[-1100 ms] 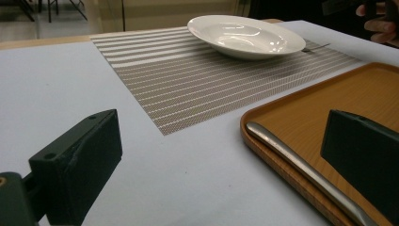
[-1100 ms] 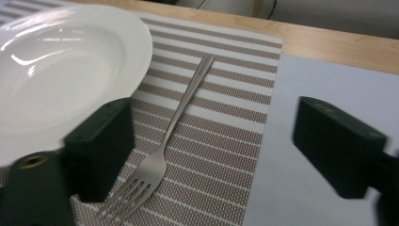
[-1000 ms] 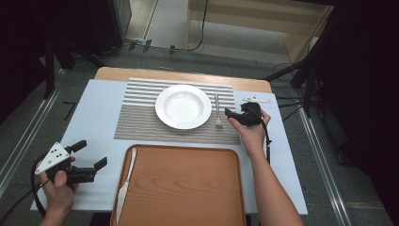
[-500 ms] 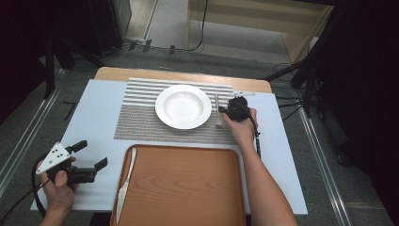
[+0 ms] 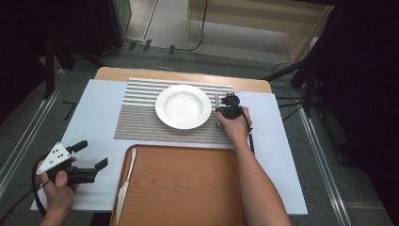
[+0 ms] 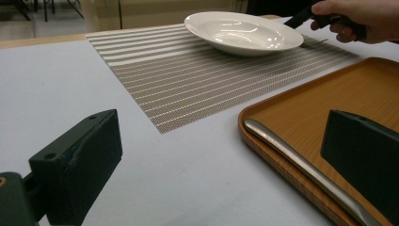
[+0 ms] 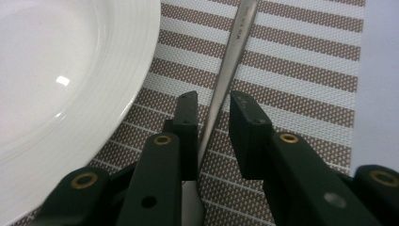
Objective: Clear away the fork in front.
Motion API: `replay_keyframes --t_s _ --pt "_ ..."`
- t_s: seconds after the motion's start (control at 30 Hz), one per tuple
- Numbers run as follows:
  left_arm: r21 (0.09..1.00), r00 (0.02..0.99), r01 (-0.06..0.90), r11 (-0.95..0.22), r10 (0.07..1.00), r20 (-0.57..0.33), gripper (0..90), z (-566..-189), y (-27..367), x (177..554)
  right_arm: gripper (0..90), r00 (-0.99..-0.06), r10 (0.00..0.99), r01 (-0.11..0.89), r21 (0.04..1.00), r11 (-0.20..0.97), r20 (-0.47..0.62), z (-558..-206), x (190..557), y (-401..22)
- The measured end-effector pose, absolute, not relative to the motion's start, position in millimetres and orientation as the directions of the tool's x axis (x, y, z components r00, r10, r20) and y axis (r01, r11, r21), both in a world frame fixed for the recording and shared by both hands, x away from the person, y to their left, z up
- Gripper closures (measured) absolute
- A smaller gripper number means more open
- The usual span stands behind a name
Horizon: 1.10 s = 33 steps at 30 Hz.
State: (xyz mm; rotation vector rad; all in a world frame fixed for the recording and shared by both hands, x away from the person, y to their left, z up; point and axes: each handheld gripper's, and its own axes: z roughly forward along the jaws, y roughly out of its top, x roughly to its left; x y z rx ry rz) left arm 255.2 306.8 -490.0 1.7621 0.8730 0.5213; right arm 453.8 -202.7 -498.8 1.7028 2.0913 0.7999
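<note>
two place-setting pieces look set: between the parted jaws of the right gripper (image 7: 211, 127) lies the spoon (image 7: 230, 61), released on the striped mat (image 7: 301, 75), plate (image 7: 61, 80) just left. left gripper (image 6: 221, 155) gapes empty; knife (image 6: 301, 169) beyond it waits on the tray (image 6: 329, 103).

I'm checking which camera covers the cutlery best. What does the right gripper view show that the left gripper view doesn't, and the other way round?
Right gripper view: a metal utensil handle lying on the mat, running between the right claw with its jaws open on either side of it and a gap on both sides.

Left gripper view: the wooden tray with a knife along its near edge, the pale blue table cover, the wide-open left claw, and the other hand beyond the plate.

Both: the white plate and the striped placemat.
</note>
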Motion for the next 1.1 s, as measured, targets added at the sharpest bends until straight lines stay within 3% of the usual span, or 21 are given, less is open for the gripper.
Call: replay_keyframes --t_s 0.7,1.1 --pt "0.932 0.64 0.31 -0.185 0.766 -0.061 0.0 -490 306 255 82.5 -0.183 0.978 0.832 0.547 0.099 0.102 -499 457 -209" --pt "0.934 0.636 0.311 -0.177 0.769 -0.066 0.0 -490 306 255 75.5 -0.213 0.977 0.82 0.549 0.162 0.03 -499 457 -209"
